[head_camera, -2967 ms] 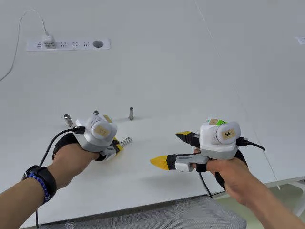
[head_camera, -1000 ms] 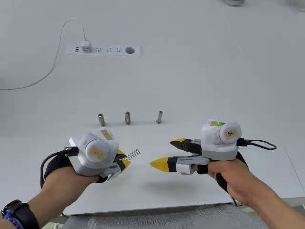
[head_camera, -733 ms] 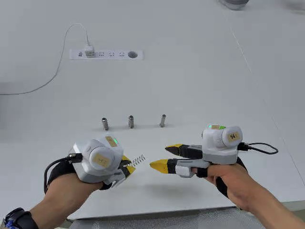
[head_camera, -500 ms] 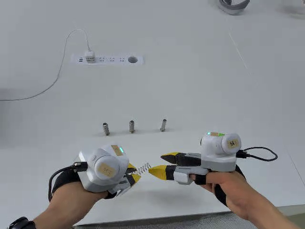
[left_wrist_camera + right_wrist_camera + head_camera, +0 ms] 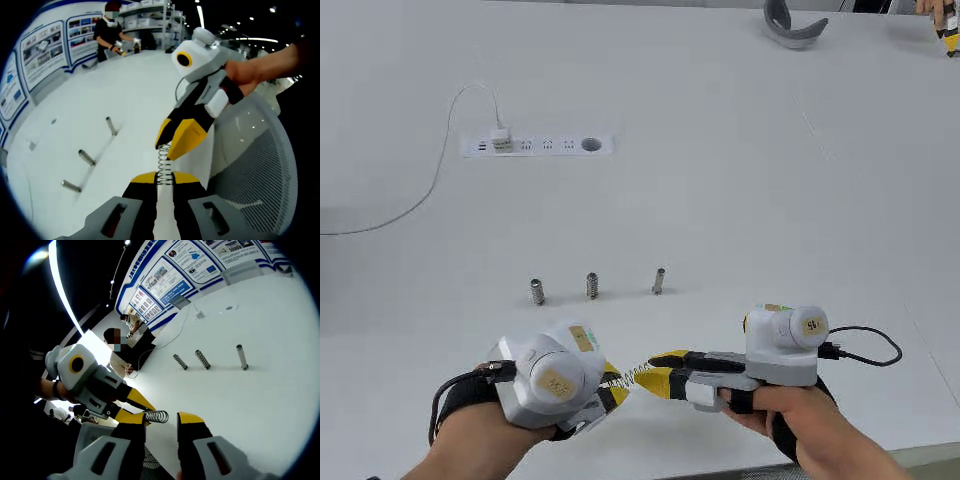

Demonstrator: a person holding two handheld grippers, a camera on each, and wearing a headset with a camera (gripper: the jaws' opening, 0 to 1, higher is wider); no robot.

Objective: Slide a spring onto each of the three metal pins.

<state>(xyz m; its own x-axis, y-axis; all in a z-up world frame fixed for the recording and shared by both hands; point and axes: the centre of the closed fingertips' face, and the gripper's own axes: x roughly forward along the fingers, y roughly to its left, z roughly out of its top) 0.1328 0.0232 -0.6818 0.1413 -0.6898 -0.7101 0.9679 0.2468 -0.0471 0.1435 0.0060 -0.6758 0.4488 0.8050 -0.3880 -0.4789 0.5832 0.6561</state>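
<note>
Three metal pins stand in a row on the white table. The left pin (image 5: 537, 291) and the middle pin (image 5: 591, 285) each carry a spring; the right pin (image 5: 658, 281) is bare. Near the front edge, my left gripper (image 5: 614, 388) is shut on one end of a loose spring (image 5: 638, 375), which points toward my right gripper (image 5: 660, 371). In the right gripper view, my right gripper (image 5: 161, 424) is open, and the spring's (image 5: 156, 416) free end lies between its yellow fingertips, close to the left one. In the left gripper view, the spring (image 5: 162, 160) rises from my left gripper (image 5: 158, 177).
A white power strip (image 5: 535, 145) with a plugged cable lies at the back of the table. A grey curved object (image 5: 790, 25) rests at the far edge. A mesh chair (image 5: 260, 165) sits below the table's front edge. A person (image 5: 112, 30) works at another bench.
The two grippers have closed the gap between them: the right gripper's tips now reach the free end of the spring held by the left. The head camera has shifted.
</note>
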